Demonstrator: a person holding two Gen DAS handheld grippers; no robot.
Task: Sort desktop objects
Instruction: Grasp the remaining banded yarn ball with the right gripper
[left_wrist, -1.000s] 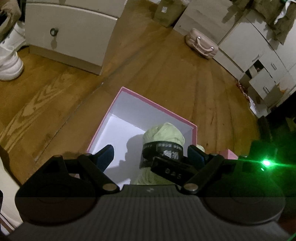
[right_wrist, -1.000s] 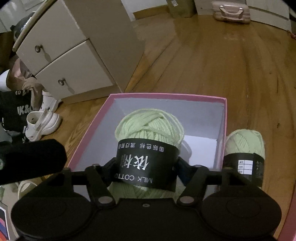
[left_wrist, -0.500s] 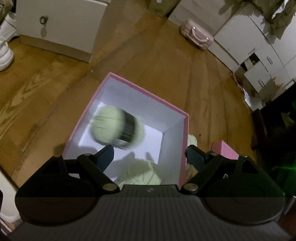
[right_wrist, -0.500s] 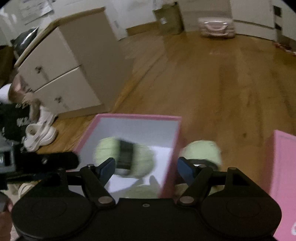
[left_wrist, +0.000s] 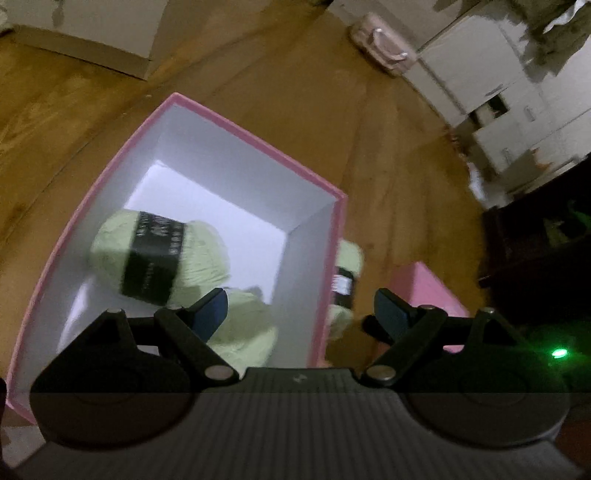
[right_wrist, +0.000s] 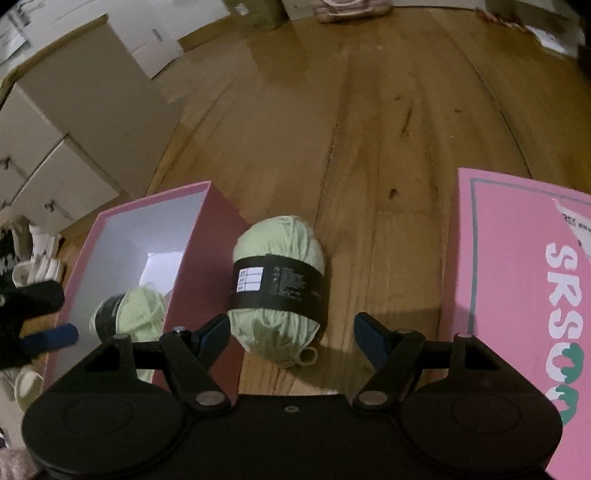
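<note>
A pink box (left_wrist: 255, 133) with a white inside stands open on the wooden floor. Two pale green yarn balls with black bands lie in it: one (left_wrist: 159, 254) near its left wall, another (left_wrist: 243, 332) partly behind my left finger. My left gripper (left_wrist: 301, 308) is open and empty above the box's right wall. A third yarn ball (right_wrist: 279, 284) lies on the floor just right of the box (right_wrist: 218, 236). My right gripper (right_wrist: 291, 334) is open and empty, just above and behind this ball. The same ball shows partly in the left wrist view (left_wrist: 345, 273).
A pink box lid (right_wrist: 524, 295) with white lettering lies to the right; its corner shows in the left wrist view (left_wrist: 424, 288). White drawer cabinets (right_wrist: 70, 122) stand at the left, with shoes (right_wrist: 33, 258) beside them. A pink case (left_wrist: 384, 44) sits far back.
The yarn ball held by my right gripper dropped into the box. My right gripper opened and swung right toward the ball on the floor. My left gripper shifted right over the box wall.
</note>
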